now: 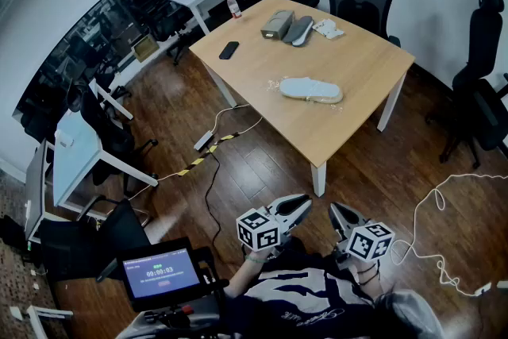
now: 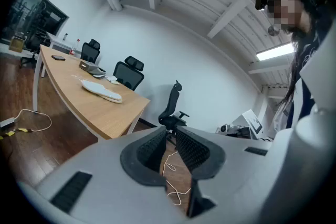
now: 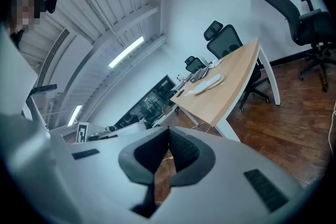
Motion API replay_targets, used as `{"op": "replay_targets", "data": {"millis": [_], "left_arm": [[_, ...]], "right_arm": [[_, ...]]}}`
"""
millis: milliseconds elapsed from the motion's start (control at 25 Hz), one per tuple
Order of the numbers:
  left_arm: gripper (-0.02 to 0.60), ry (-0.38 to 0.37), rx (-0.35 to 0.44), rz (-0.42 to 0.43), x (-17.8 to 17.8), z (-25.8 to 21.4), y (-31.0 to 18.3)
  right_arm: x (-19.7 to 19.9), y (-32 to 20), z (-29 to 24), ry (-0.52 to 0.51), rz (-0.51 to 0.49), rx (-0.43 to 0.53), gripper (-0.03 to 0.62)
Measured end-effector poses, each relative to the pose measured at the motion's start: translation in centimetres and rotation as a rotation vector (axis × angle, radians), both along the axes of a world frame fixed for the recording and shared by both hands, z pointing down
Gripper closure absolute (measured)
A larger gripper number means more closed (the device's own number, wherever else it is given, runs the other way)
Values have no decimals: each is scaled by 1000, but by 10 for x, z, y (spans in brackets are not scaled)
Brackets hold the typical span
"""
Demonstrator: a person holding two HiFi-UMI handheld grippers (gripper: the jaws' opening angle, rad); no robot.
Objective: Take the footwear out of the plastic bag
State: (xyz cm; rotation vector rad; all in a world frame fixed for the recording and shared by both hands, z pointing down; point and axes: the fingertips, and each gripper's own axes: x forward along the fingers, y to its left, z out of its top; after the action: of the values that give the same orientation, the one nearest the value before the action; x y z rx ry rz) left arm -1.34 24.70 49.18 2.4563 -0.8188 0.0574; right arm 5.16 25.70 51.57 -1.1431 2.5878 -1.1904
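At the bottom of the head view, the left gripper [image 1: 300,209] and right gripper [image 1: 337,212] hang over the floor, well apart from the worktop [image 1: 361,91]. The bagged shoe [image 1: 311,89] lies on it, near frame centre.

Left gripper view: the jaws stand slightly apart with nothing between; the bagged shoe is at middle left.

Right gripper view: the jaws are closed and empty; the bagged shoe is above centre.

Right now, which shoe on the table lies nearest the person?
The pale shoe alone in the middle of the table; the two darker shoes sit together at its far edge.
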Motion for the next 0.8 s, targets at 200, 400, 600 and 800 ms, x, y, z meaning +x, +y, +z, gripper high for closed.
{"op": "replay_targets", "data": {"millis": [200, 400, 600, 800], "left_arm": [[518, -4, -15, -7, -1, 5, -14], [518, -6, -19, 9, -4, 16, -58], [518, 15, -17, 35, -14, 19, -122], [518, 33, 21, 40, -39, 2, -195]], "right_arm": [[5, -14, 0, -15, 13, -4, 606], [6, -55, 10, -16, 39, -14, 606], [3, -112, 9, 3, 82, -21, 606], [-22, -176, -3, 25, 95, -7, 606]]}}
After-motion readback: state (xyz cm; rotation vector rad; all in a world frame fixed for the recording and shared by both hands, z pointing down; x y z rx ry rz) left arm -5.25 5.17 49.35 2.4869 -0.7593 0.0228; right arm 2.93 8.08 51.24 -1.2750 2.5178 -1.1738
